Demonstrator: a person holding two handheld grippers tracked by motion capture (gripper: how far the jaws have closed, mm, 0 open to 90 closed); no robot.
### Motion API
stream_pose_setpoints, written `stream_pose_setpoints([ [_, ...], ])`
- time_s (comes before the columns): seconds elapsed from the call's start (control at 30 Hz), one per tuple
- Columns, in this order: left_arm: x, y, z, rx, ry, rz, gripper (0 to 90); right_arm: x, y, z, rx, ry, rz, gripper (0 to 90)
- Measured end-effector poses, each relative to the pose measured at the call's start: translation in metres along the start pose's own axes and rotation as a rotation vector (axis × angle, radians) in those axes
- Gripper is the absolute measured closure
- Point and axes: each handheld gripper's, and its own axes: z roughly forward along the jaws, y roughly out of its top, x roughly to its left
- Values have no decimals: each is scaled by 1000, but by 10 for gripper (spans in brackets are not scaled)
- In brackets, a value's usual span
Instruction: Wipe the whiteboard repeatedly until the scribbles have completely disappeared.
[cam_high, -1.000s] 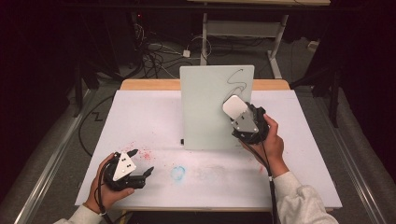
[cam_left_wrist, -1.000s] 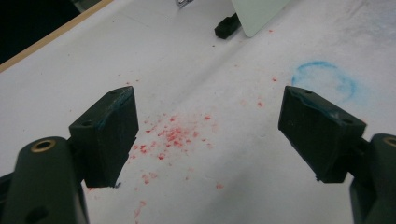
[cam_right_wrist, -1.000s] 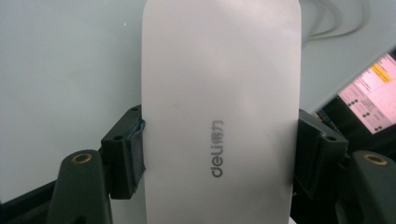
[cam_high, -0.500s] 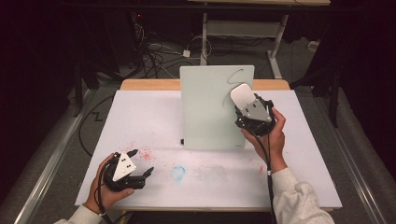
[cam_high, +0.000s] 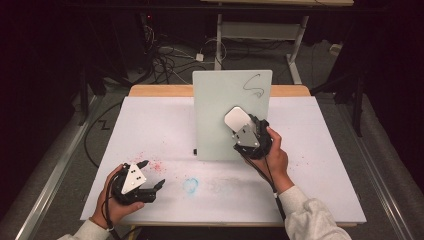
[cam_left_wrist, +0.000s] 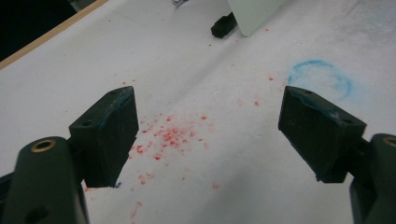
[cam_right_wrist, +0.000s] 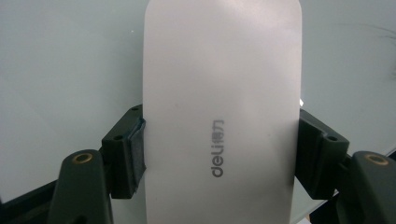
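Right gripper (cam_high: 239, 131) holds a white eraser (cam_right_wrist: 222, 107) edge to edge between its fingers (cam_right_wrist: 126, 156), closed snug on both long sides; the grey "deli" brand mark faces the camera in the right gripper view. The eraser sits flat against, or just off, the lower right part of the upright whiteboard (cam_high: 215, 110); contact cannot be confirmed from these views.

A black scribble (cam_high: 254, 86) sits near the whiteboard's top right corner, above the eraser and apart from it.

Left gripper (cam_high: 150, 175) rests low on the bench (cam_high: 150, 125), in front of the whiteboard and to its left. Its fingers (cam_left_wrist: 109, 130) stand wide apart with nothing between them. Red specks (cam_left_wrist: 170, 135) lie on the bench under it, and a faint blue ring (cam_left_wrist: 320, 79) lies in front of the whiteboard.

Judgement: step in hand is wiping the whiteboard, eraser brought up but not yet at the mark. Next move calls for sliding the eraser up the board face to the scribble, keeping its face flat and pressed lightly. The whiteboard stands on small black feet (cam_high: 195, 151) and could tip or skid backward under too much push.
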Motion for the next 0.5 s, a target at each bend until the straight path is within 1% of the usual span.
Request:
stream_pose_setpoints([
  [0.1, 0, 0, 0, 1, 1, -1, 194, -3, 0, 0, 1, 11, -5, 309],
  [0.13, 0, 0, -1, 0, 0, -3, 194, -4, 0, -1, 6, -5, -15, 309],
  [0.17, 0, -1, -1, 0, 1, -4, 194, -8, 1, -1, 6, -15, -8, 309],
  [0.23, 0, -1, -1, 1, 1, -4, 194, -19, 1, -2, 1, -21, 40, 309],
  [0.3, 1, -1, -1, 4, 1, -2, 195, -32, -1, -3, -7, -48, 95, 309],
  [0.37, 1, -1, -1, 5, 2, -1, 194, -43, -4, -4, -12, -56, 153, 309],
  [0.43, 1, -1, -1, 7, 3, 1, 195, -50, -6, -6, -10, -69, 182, 309],
  [0.5, 1, -1, -1, 6, 3, 1, 194, -52, -6, -6, -9, -77, 194, 309],
])
